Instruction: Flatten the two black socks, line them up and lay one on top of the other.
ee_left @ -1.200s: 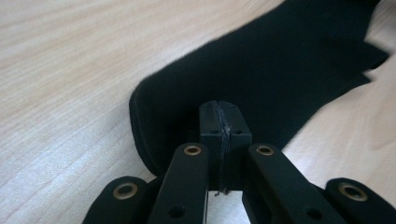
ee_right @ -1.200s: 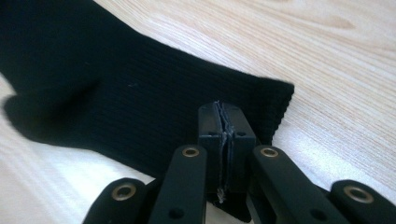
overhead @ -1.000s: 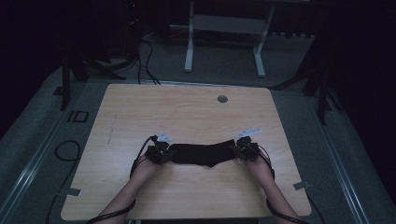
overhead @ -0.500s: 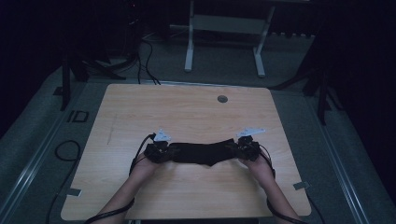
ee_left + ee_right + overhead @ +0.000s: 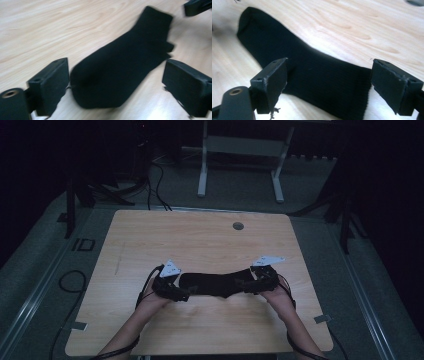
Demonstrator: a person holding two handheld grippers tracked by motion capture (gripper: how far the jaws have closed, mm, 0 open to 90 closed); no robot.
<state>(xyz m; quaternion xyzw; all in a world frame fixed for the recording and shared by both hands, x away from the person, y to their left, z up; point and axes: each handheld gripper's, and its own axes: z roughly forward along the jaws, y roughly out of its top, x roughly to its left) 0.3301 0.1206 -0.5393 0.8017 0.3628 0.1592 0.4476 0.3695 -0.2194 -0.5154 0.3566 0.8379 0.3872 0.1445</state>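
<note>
Releasing the black sock (image 5: 215,284) is the step in hand: it lies stretched flat on the tabletop (image 5: 200,240), near the person's edge, between the two hands. The left tool (image 5: 115,82) has just been opening, and its jaws now stand wide on either side of the toe end, pads off the cloth. The right tool (image 5: 328,85) has likewise just been opening and straddles the cuff end without pressing it. To finish cleanly, both tools probably should lift straight up, jaws kept spread, so no pad snags the knit and drags the sock out of its flat lie.
</note>
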